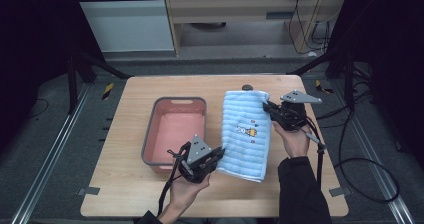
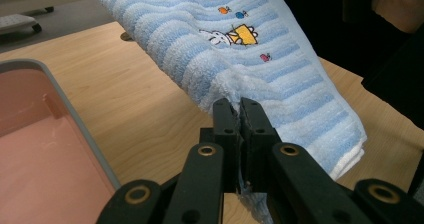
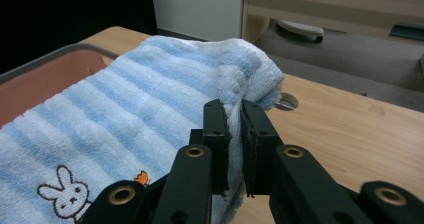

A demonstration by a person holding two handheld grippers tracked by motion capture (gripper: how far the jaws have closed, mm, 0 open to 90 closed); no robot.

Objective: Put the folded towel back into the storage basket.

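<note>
Step in hand, by judgement: a folded blue-striped towel is held up between two claws and appears bound for the pink basin beside it. The left gripper is clamped on the towel's near left corner; in the left gripper view its jaws stand pressed together with terry cloth pinched between them. The right gripper is likewise closed on the towel's far right corner, cloth bunched between the jaws in the right gripper view. The towel spans diagonally between both claws over the right half of the table, its embroidered rabbit motif facing up; it looks lifted at both held corners, though whether its middle touches the table cannot be told. The basin sits left of centre, just beside the towel's left edge, and looks empty. The next move, as judged, calls for carrying both claws leftward together, keeping the fold intact, clearing the basin's rim, then lowering and releasing both corners inside
</note>
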